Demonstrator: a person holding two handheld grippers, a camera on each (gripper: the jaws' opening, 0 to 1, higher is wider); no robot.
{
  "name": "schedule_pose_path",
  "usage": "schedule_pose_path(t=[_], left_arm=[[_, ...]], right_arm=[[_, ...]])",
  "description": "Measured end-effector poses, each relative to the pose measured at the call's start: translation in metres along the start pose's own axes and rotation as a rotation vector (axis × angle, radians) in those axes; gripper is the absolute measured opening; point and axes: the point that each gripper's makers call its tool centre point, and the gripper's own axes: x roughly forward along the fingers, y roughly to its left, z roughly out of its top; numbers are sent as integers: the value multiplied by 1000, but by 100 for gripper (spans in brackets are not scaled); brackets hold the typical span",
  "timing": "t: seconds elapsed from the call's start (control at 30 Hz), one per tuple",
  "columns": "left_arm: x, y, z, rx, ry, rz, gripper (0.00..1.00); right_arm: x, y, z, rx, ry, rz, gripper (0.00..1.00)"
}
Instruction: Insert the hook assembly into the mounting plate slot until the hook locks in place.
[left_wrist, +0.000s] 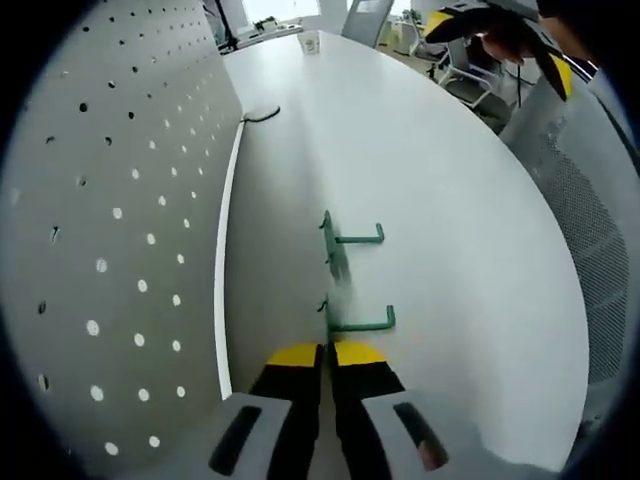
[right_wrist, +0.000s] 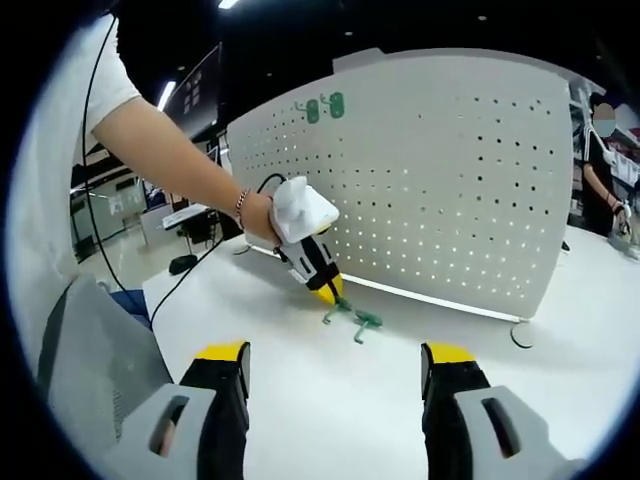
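A green hook assembly (left_wrist: 338, 268) with two prongs lies on the white table (left_wrist: 450, 200), just in front of the upright white pegboard (left_wrist: 120, 230). My left gripper (left_wrist: 326, 352) is shut on the near end of its thin back bar. In the right gripper view, that gripper (right_wrist: 330, 290) reaches down from a person's hand, with its yellow tips at the hook assembly (right_wrist: 352, 318) before the pegboard (right_wrist: 450, 180). My right gripper (right_wrist: 337, 352) hangs open above the table, jaws wide apart and holding nothing. It also appears far off as the right gripper (left_wrist: 500, 40).
Two green pieces (right_wrist: 325, 107) are mounted near the pegboard's top. A black cable (left_wrist: 262, 115) curls at the board's foot. A paper cup (left_wrist: 310, 42) stands at the far table end. A grey mesh chair (left_wrist: 590, 230) flanks the table, and a person (right_wrist: 600, 150) stands beyond.
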Motion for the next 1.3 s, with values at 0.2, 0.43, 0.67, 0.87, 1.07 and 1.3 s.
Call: schedule_pose_path(t=[0.2,0.43,0.67,0.87,1.07,1.3], left_arm=[[0,0,0,18,7,4,4],[1,-1,4,-38,-50,6,3],[-9,1,14,-84,-168,55,3],[-19,-1,20,-73,-200,84,3],[-30,-1,28,-86,-240,107,3],[-50,0,38,-101,-303,153,3]], right_arm=[[0,-1,-2,0,4,-3,67],[0,1,-3,0,5,0,67],[-4,-3,1,7,-15,-17,67],[-6,-5,2,11,-23,-26,67],[-8,-4,3,12,-31,-26,67],[-9,1,5,12,-36,-22,67]])
